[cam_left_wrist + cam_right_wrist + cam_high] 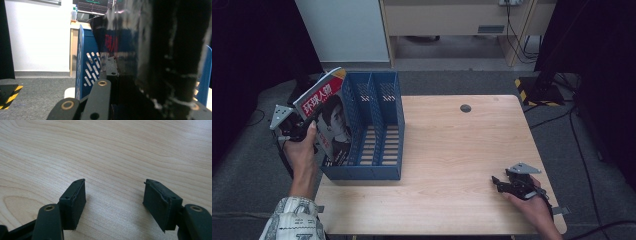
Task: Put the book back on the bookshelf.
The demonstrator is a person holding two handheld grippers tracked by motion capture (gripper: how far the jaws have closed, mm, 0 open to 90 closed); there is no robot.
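A blue slotted file rack (pixel 379 131) with several compartments stands on the left part of the wooden table (pixel 452 150). My left gripper (pixel 304 131) is shut on a magazine (pixel 328 117) with a red title band and a portrait cover, held tilted at the rack's left side, its lower end inside the leftmost compartment. In the left gripper view the magazine's dark glossy cover (pixel 160 50) sits between the jaws, with the blue rack wall (pixel 86 62) behind. My right gripper (pixel 497 182) rests low over the table near the front right, open with nothing between its fingers (pixel 75 200).
A round grommet hole (pixel 465 108) sits near the table's far edge. Behind the table stand a white panel (pixel 344 30) and a wooden cabinet (pixel 452 20). Cables and a yellow-black striped base (pixel 532 90) lie on the grey carpet at right.
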